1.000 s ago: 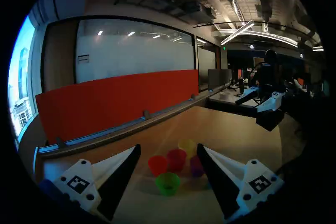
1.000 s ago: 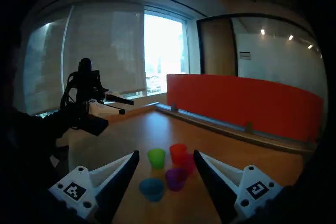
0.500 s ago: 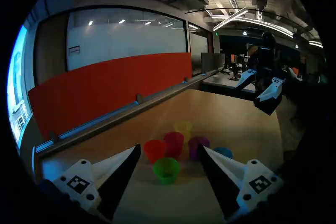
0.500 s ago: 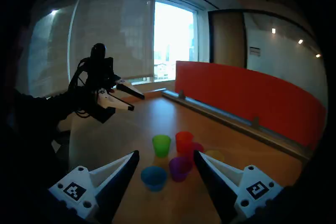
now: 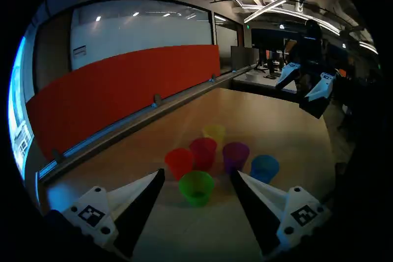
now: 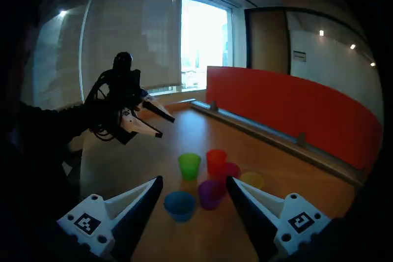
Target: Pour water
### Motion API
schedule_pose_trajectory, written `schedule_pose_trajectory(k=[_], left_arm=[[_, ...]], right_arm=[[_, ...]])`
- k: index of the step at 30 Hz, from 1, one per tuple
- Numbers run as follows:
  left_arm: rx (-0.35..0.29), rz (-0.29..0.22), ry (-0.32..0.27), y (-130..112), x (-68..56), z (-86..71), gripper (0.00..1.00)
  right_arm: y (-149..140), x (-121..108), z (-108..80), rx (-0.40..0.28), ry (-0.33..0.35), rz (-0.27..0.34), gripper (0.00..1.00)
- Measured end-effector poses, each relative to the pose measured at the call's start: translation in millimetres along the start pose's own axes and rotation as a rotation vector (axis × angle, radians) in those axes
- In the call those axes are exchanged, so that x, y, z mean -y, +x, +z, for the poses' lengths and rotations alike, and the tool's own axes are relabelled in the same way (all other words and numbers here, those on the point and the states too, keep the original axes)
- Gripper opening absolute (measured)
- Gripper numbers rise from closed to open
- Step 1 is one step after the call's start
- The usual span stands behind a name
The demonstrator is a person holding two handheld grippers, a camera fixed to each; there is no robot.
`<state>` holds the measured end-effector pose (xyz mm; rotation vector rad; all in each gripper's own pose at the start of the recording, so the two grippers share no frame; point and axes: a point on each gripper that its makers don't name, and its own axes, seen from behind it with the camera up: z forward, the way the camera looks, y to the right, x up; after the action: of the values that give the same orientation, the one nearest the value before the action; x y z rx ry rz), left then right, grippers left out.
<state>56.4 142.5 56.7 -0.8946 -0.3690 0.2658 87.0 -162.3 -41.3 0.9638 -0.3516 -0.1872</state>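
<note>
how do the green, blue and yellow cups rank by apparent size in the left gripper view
1. green cup
2. blue cup
3. yellow cup
This order also runs from nearest to farthest from the camera, so their true sizes may well be alike.

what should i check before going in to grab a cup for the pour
1. The left gripper is open and empty: ok.
2. The right gripper is open and empty: ok.
3. All six cups stand upright on the table: ok.
4. Which cup holds water: cannot tell, the insides are too dark.
5. Free sides for a grasp: ok for the green cup and the blue cup at the cluster's edge; not ok for the red cup, hemmed in by the orange cup, the purple cup and the yellow cup.
</note>
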Motion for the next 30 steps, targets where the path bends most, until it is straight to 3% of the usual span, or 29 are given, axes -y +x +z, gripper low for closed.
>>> schedule_pose_trajectory(k=[15,30], left_arm=[[0.117,0.009,-0.038,-56.7,2.6,39.8,1.0],[0.189,0.018,-0.066,-88.4,5.5,70.9,1.0]], right_arm=[[-9.6,-13.1,13.3,0.016,0.002,0.027,1.0],[-13.8,-21.2,23.2,0.029,0.007,0.029,1.0]])
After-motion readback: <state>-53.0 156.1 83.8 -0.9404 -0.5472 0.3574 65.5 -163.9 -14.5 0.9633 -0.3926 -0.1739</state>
